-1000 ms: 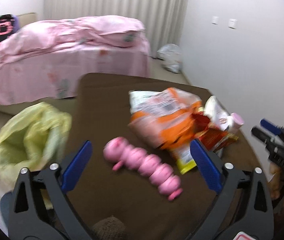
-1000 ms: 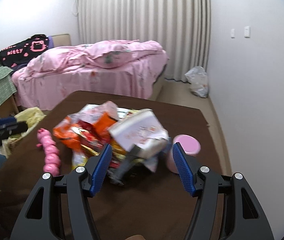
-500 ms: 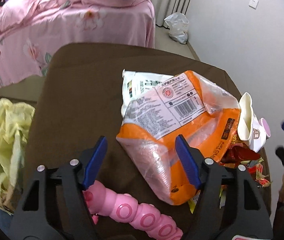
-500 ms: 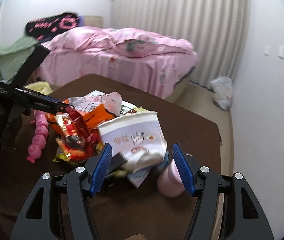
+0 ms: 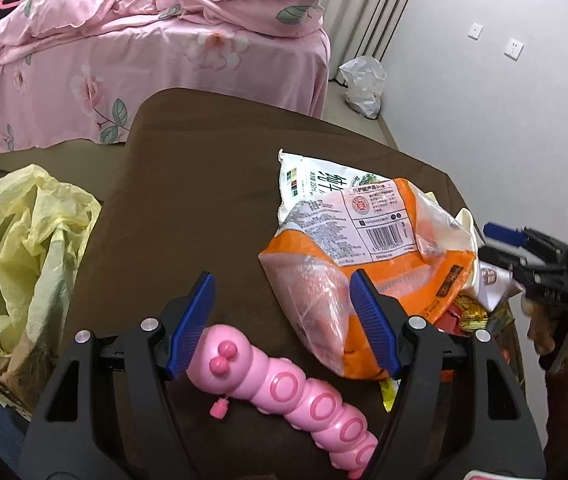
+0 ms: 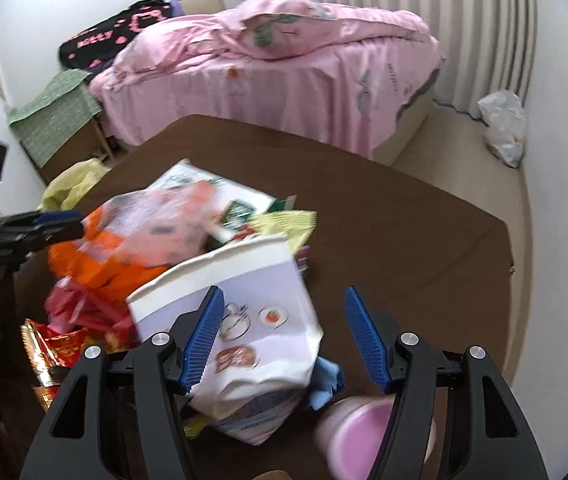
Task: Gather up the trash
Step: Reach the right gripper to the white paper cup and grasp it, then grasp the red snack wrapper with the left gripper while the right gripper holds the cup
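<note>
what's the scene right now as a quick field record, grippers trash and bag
surface: brown table
left gripper: open, over the pink caterpillar toy
right gripper: open, above the white paper bag
trash pile: orange snack bag, red wrappers
collection bag: yellow plastic bag, open beside the table
also: pink cup

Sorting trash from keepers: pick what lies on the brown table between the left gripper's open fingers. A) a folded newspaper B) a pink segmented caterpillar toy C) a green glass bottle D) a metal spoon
B: the left wrist view shows the pink caterpillar toy lying between the open fingers of the left gripper, beside the orange bag.
</note>
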The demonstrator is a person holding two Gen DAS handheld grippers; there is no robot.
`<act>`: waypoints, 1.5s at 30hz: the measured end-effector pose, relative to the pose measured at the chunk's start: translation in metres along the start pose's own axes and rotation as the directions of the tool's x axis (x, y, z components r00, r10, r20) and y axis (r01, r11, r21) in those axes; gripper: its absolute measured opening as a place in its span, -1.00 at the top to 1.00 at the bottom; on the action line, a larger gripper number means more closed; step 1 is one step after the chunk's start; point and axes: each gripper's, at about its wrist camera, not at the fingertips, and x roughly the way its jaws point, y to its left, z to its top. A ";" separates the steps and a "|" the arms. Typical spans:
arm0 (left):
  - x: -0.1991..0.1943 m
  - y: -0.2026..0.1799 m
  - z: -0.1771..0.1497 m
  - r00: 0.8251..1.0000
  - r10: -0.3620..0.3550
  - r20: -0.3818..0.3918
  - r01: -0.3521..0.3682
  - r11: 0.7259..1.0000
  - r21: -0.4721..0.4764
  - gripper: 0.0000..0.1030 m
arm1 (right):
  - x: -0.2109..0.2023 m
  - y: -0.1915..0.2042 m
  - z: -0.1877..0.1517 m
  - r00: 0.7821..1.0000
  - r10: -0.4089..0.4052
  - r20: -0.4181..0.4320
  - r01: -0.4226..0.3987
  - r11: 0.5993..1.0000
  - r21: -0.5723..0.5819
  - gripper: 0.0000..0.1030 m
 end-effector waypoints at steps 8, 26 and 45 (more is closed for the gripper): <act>-0.013 -0.015 -0.011 0.997 -0.080 0.005 0.079 0.996 0.031 -0.28 | -0.022 0.049 -0.051 0.999 -0.020 -0.027 0.018 0.998 -0.064 -0.16; -0.050 -0.064 -0.066 0.989 -0.136 -0.051 0.144 0.965 0.217 -0.28 | -0.033 0.027 -0.083 0.991 0.055 0.126 -0.089 0.955 0.283 0.46; -0.031 -0.118 -0.113 0.978 -0.107 -0.177 0.158 0.937 0.311 0.79 | -0.125 0.030 -0.166 0.979 -0.181 0.089 0.148 0.945 0.292 0.46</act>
